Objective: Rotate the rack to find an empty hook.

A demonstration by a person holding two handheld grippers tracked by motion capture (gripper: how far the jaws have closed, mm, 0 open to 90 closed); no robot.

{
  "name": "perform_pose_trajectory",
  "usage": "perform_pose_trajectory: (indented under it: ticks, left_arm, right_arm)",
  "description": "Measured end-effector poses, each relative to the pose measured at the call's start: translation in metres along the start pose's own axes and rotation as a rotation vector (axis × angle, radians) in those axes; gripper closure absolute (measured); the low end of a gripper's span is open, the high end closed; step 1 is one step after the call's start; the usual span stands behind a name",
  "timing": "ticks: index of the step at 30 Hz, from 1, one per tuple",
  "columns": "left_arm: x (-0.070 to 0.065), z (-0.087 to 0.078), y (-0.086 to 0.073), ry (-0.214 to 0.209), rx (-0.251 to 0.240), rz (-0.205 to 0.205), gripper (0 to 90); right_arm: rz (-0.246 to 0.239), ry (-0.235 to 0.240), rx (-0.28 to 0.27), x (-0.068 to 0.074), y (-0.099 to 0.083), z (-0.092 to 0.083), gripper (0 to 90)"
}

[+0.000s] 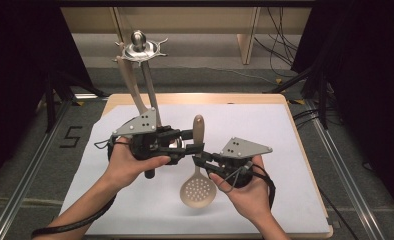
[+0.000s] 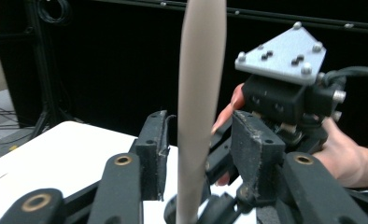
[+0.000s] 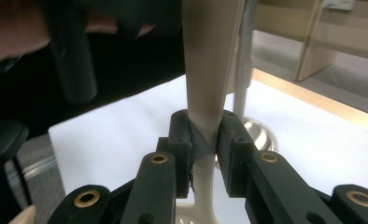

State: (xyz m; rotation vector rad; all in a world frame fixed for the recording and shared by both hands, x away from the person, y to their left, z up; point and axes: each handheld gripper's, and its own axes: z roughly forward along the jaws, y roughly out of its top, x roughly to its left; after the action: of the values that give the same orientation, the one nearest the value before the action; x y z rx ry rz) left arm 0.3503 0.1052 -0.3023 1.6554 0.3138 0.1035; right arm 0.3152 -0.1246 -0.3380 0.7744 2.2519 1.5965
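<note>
The beige slotted spoon [image 1: 198,170] is held over the middle of the tabletop [image 1: 295,150], its perforated round bowl toward the near edge and its rounded handle end pointing toward the far edge. In the right gripper view the narrow neck of the slotted spoon [image 3: 205,116] sits squarely between the two black fingers [image 3: 180,135] of the right gripper [image 1: 201,160], which are pinching it from both sides just above the bowl, with the pads pressed against the handle. Farther up the handle, the left gripper [image 1: 197,141] brackets the same spoon: in the left gripper view the handle [image 2: 198,107] stands between its fingers [image 2: 154,149], which are spread, with a gap on each side so that neither pad presses on it. The two grippers face each other, nearly touching, at the tabletop's centre, each in one of the person's hands. Beyond them, toward the far left corner of the tabletop, stands a metal utensil stand [image 1: 140,50] with a round top, from which a wooden utensil [image 1: 131,85] hangs. A white sheet [image 1: 265,125] covers the tabletop.
</note>
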Motion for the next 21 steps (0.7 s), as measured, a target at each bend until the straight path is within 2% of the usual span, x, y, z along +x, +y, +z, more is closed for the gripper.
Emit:
perform_pose_trajectory:
  ticks: [1, 2, 3, 5, 9, 13, 16, 21]
  left_arm:
    - [-0.0009, 0.0000, -0.0012, 0.008, 0.001, 0.007, 55.8]
    - [-0.0015, 0.0005, -0.0025, 0.011, 0.000, 0.015, 56.0]
    - [-0.0017, 0.0008, -0.0030, 0.010, -0.001, 0.014, 56.7]
    - [-0.0018, 0.0017, -0.0035, 0.008, 0.003, 0.019, 58.4]
    - [-0.0017, 0.0031, -0.0036, 0.005, 0.007, 0.025, 64.0]
    - [0.0004, 0.0037, -0.0047, 0.004, 0.005, 0.013, 69.2]
    - [0.0021, 0.0043, -0.0056, -0.001, 0.008, 0.010, 70.0]
    - [0.0033, 0.0032, -0.0058, -0.014, -0.005, 0.004, 73.4]
  right_arm:
    - [0.040, -0.013, 0.006, 0.0014, 0.0005, -0.0020, 77.8]
    - [0.014, -0.029, -0.005, -0.0005, 0.0011, -0.0023, 77.8]
    - [0.038, -0.031, -0.004, 0.0006, 0.0013, -0.0026, 77.8]
    - [0.044, -0.030, -0.006, 0.0013, 0.0013, -0.0026, 77.8]
    - [0.039, -0.047, 0.000, 0.0038, 0.0015, -0.0027, 77.8]
    - [0.038, -0.056, 0.008, 0.0054, 0.0015, -0.0023, 77.8]
    - [0.016, -0.065, 0.009, 0.0057, 0.0015, -0.0022, 77.8]
    - [0.030, -0.046, 0.007, 0.0084, 0.0019, -0.0012, 77.8]
